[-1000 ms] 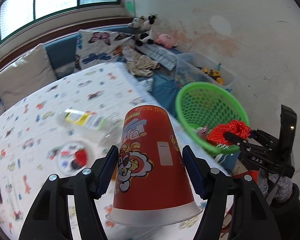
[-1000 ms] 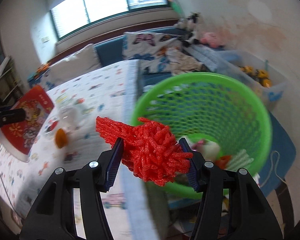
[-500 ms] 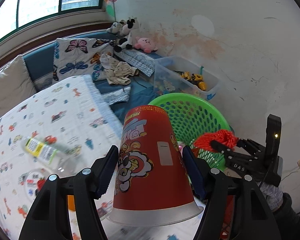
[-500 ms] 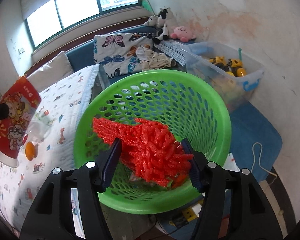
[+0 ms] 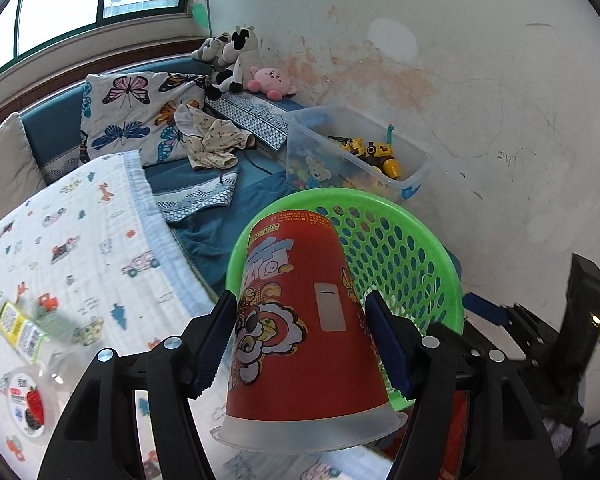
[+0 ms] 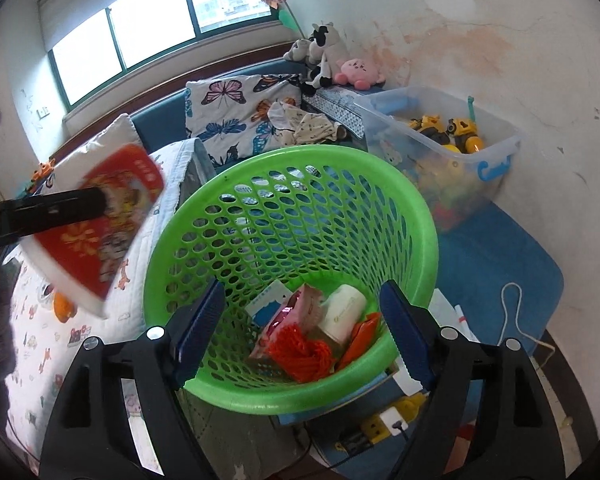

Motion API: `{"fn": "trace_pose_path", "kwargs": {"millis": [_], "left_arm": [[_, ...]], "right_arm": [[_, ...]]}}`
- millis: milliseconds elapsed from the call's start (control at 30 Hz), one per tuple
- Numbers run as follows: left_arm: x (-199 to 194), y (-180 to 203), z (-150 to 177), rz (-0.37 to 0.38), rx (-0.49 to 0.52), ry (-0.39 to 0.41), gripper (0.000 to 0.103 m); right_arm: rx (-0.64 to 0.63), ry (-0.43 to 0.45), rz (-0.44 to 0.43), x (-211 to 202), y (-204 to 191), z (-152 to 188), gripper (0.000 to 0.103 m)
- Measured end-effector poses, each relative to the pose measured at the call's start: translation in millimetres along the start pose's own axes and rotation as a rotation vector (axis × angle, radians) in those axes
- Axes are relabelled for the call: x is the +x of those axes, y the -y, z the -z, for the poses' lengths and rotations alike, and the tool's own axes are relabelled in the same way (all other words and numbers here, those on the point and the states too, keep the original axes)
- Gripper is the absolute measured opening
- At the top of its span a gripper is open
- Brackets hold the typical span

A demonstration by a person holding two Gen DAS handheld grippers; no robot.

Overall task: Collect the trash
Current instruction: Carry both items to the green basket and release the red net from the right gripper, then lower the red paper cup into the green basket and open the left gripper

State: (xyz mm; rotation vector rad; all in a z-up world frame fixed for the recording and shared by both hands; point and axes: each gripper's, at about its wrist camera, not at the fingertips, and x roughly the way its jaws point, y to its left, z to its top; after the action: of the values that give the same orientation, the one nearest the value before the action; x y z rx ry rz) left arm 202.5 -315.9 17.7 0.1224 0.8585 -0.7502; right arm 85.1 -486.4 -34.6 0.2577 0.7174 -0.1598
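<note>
My left gripper is shut on a big red paper cup held upside down, white rim toward me, just in front of the green mesh basket. The same red cup shows at the left of the right wrist view. Over the green basket, my right gripper hangs with its jaws opening and nothing between them. Below it, a red mesh net lies on the basket floor among a pink wrapper, a white roll and a blue-white packet.
The bed with a printed white sheet holds a clear bottle with a yellow label and a round lidded tub. A clear toy bin stands behind the basket by the wall. A power strip and cable lie on the floor.
My right gripper carried the red net over the basket, opened, and the net dropped onto the basket floor. My left gripper brought the red cup across the bed to the basket.
</note>
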Motion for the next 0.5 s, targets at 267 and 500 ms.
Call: {"fn": "trace_pose_path", "kwargs": {"millis": [267, 500], "left_arm": [[26.9, 9.4, -3.8, 0.018, -0.008, -0.011, 0.065], [24.5, 12.4, -3.6, 0.045, -0.015, 0.026, 0.079]], "right_arm": [[-0.002, -0.001, -0.019, -7.3, -2.3, 7.5, 0.080], [0.006, -0.003, -0.024, -10.0, -2.8, 11.0, 0.080]]}}
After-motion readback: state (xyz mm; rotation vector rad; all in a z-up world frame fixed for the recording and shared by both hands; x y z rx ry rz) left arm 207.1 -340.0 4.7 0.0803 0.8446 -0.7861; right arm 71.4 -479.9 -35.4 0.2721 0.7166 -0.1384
